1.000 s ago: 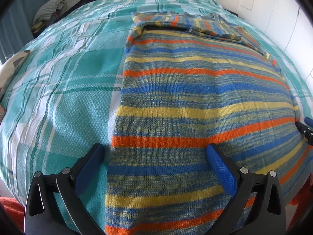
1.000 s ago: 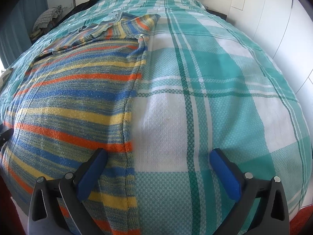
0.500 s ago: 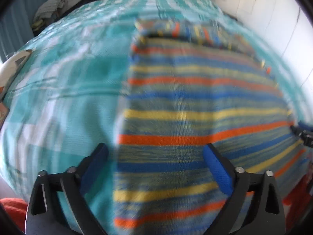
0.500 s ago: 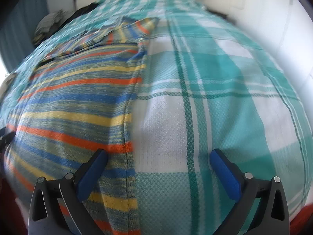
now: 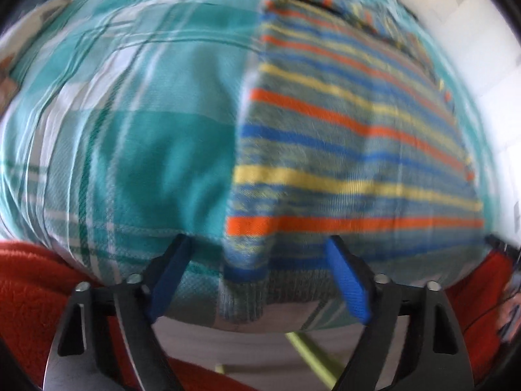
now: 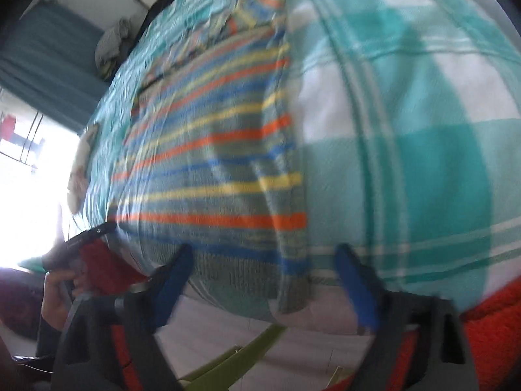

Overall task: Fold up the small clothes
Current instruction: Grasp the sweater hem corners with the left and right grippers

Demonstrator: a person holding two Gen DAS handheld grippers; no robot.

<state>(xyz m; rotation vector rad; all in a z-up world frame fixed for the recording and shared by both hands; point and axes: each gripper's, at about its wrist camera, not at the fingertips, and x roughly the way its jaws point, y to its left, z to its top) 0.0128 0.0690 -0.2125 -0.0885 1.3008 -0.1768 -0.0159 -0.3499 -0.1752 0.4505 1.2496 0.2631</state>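
**Striped knit lies lengthwise on the bed, hem at the near edge**

The striped sweater (image 5: 351,150) lies flat on the teal plaid bedspread (image 5: 136,137), its long axis running from the near bed edge away toward the headboard, stripes crossing it. The hem hangs just over the near edge; the folded top end points away. No label or writing can be read; both views are blurred.

The left gripper (image 5: 260,280) brackets the hem's left corner, the right gripper (image 6: 267,286) its right corner (image 6: 293,280). Both sets of jaws have just been closing, with knit between the blue pads but not yet pinched. A red sleeve (image 5: 35,286) shows beside the left gripper.
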